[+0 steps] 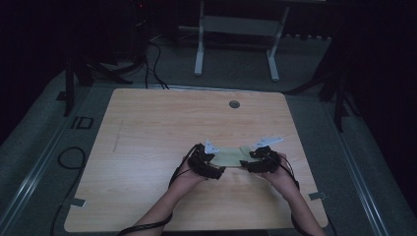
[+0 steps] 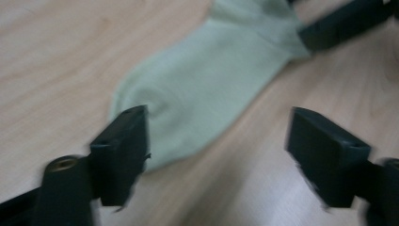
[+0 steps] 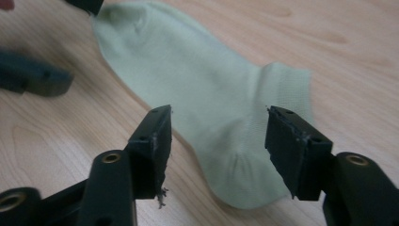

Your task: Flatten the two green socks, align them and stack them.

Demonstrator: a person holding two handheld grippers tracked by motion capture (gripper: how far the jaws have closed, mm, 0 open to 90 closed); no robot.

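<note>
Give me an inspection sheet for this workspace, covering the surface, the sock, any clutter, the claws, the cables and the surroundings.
Surface: light wooden table, with a small round grommet near its far edge.
Job's things: one pale green sock lying flat on the table between the two claws.
Clutter: nothing seen.
Claws: left claw open, the sock's toe end between its jaws, pads not pressing; right claw open over the heel end, not gripping.
Cables: a black cable trails from the left forearm; more black cables lie on the floor beyond the table.
Surroundings: dim room, grey floor, a white frame stand behind the table.
</note>
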